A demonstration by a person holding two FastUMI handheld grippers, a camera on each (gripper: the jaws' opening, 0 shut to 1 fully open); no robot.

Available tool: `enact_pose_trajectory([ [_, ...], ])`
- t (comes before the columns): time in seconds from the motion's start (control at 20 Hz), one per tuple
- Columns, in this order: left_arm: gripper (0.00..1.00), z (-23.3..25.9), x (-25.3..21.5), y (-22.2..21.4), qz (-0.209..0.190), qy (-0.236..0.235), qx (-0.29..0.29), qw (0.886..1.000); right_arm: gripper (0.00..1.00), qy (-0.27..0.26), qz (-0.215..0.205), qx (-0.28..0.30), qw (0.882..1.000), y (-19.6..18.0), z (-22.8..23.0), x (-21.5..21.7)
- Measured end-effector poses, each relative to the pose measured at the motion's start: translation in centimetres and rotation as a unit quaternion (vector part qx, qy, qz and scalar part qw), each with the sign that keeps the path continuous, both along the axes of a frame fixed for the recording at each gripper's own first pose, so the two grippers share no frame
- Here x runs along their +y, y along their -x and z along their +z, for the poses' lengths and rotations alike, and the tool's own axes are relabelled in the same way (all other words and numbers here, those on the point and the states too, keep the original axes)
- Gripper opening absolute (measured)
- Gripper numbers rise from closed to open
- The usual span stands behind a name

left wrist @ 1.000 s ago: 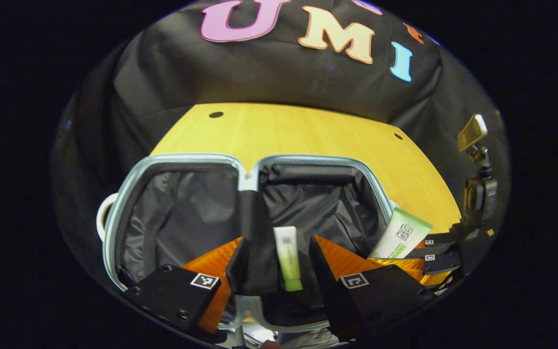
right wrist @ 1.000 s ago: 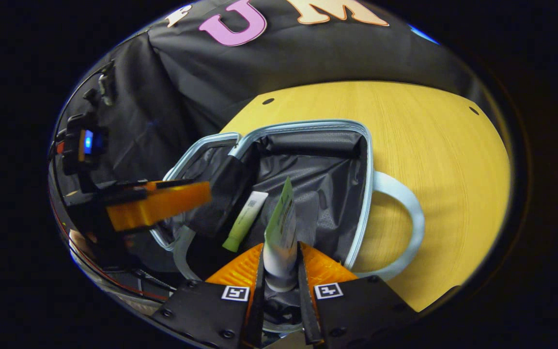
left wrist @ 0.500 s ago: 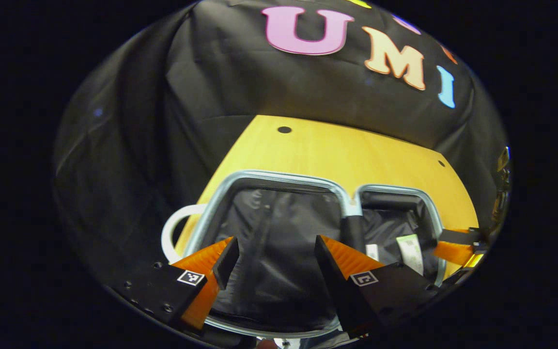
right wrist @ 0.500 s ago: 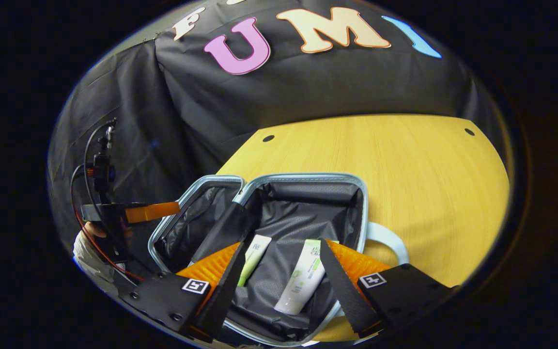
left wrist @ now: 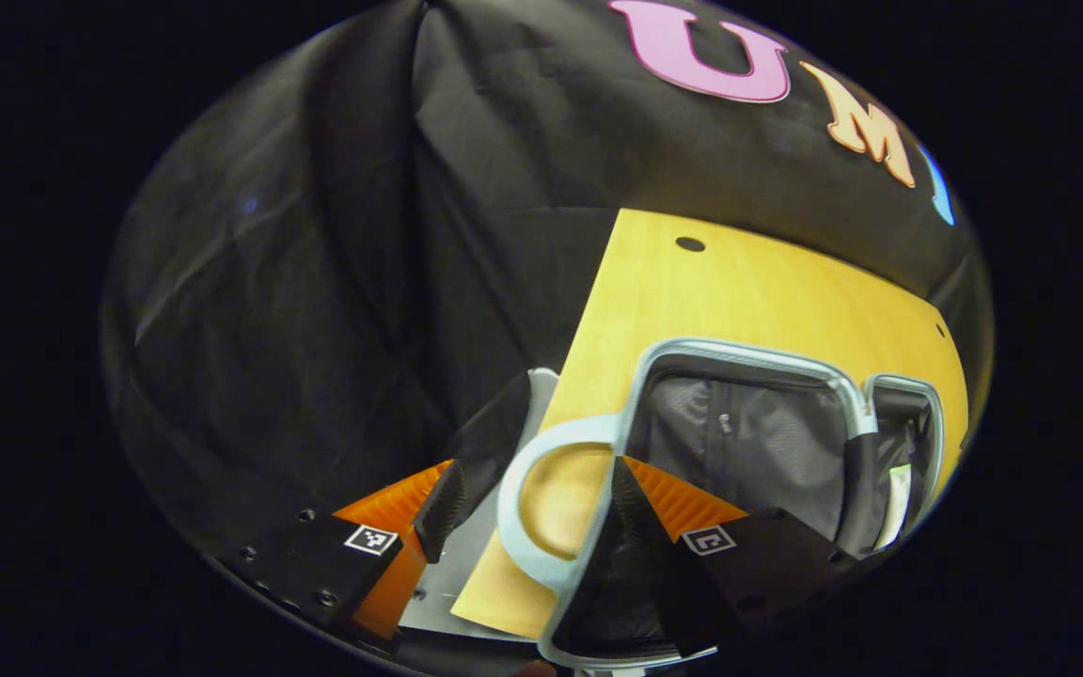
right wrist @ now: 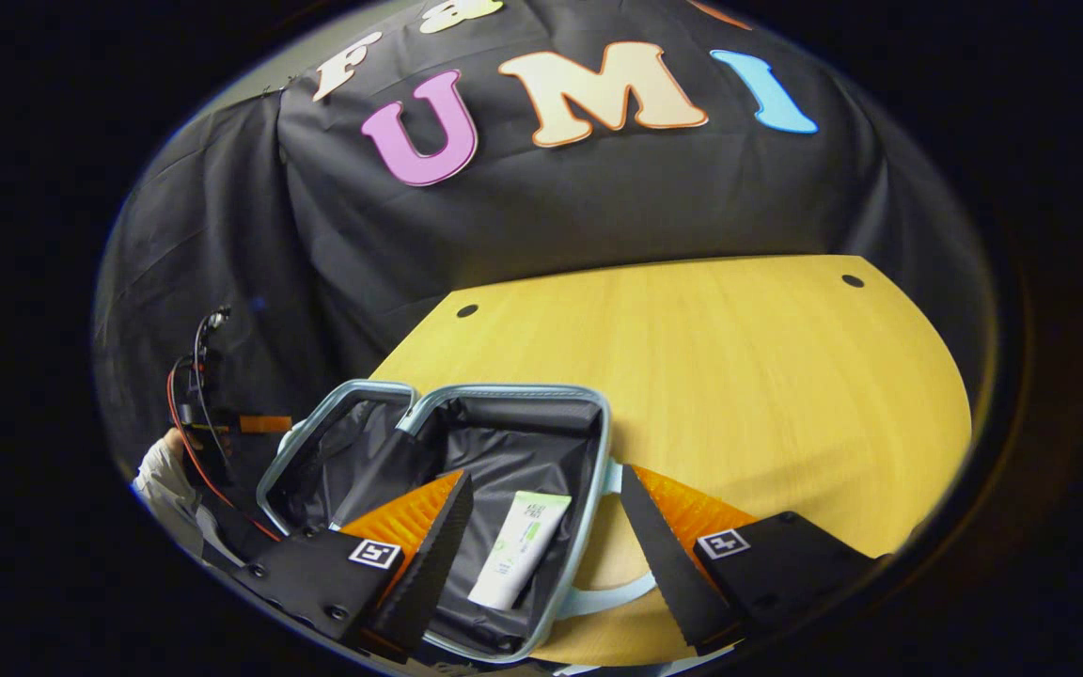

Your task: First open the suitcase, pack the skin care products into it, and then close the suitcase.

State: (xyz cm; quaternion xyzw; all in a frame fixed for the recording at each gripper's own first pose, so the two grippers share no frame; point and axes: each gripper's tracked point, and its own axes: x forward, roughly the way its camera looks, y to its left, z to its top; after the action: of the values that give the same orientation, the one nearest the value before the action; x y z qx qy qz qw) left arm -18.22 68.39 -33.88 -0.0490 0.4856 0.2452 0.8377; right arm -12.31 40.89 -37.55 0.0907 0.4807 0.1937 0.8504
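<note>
1. On the wooden tabletop (right wrist: 748,376) the suitcase (right wrist: 598,442) lies butterflied open, both halves lined in dark fabric and facing up, sitting towards the near left corner as the right gripper view has it.
2. In the half nearest the right claw (right wrist: 541,536), a pale tube with green print (right wrist: 518,550) lies flat on the lining, lengthways. That is a skin care product packed.
3. The right claw is spread wide and pinching nothing. It hangs over the suitcase's near edge, the tube just below between its fingers. My read: it has no more to do with that tube.
4. Over to the left gripper view: the left claw (left wrist: 527,498) is also spread and empty, with the suitcase's pale loop handle (left wrist: 532,512) lying between its fingers, not gripped.
5. Why there? I judge it is lining up on that outer half, the lid side, to swing it over and close the case.
6. That half (left wrist: 748,442) shows bare lining and a small zip pull. Past the hinge, a sliver of a pale tube (left wrist: 899,494) peeks from the far half.
7. Far left in the right gripper view, a person's hand (right wrist: 170,447) holds the left claw's rig.
</note>
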Motion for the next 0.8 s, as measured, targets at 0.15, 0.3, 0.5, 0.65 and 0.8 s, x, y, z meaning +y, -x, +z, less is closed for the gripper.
enact_pose_trajectory([
  [0.15, 0.93, -1.7, 0.8, 0.2, 0.031, 0.039, -0.008, 0.999, 0.98, 0.01, -0.02, -0.008, 1.0, -0.7, 0.4, -1.8],
  [0.3, 0.88, -3.0, 1.1, 0.6, 0.054, 0.072, -0.007, 0.996, 0.98, 0.018, -0.036, -0.01, 0.999, -1.2, 0.5, -3.2],
  [0.5, 0.77, -5.2, 2.0, 1.9, 0.073, 0.103, 0.023, 0.992, 0.98, 0.026, -0.042, -0.014, 0.999, -1.2, 0.8, -4.1],
  [0.65, 0.39, -5.3, 1.5, 1.6, 0.089, 0.115, 0.018, 0.989, 0.98, 0.023, -0.044, -0.022, 0.999, -1.6, 1.4, -4.3],
  [0.8, 0.11, -4.3, 0.4, 1.6, 0.073, 0.103, 0.036, 0.991, 0.98, 0.023, -0.042, -0.039, 0.998, -2.5, 2.1, -4.8],
])
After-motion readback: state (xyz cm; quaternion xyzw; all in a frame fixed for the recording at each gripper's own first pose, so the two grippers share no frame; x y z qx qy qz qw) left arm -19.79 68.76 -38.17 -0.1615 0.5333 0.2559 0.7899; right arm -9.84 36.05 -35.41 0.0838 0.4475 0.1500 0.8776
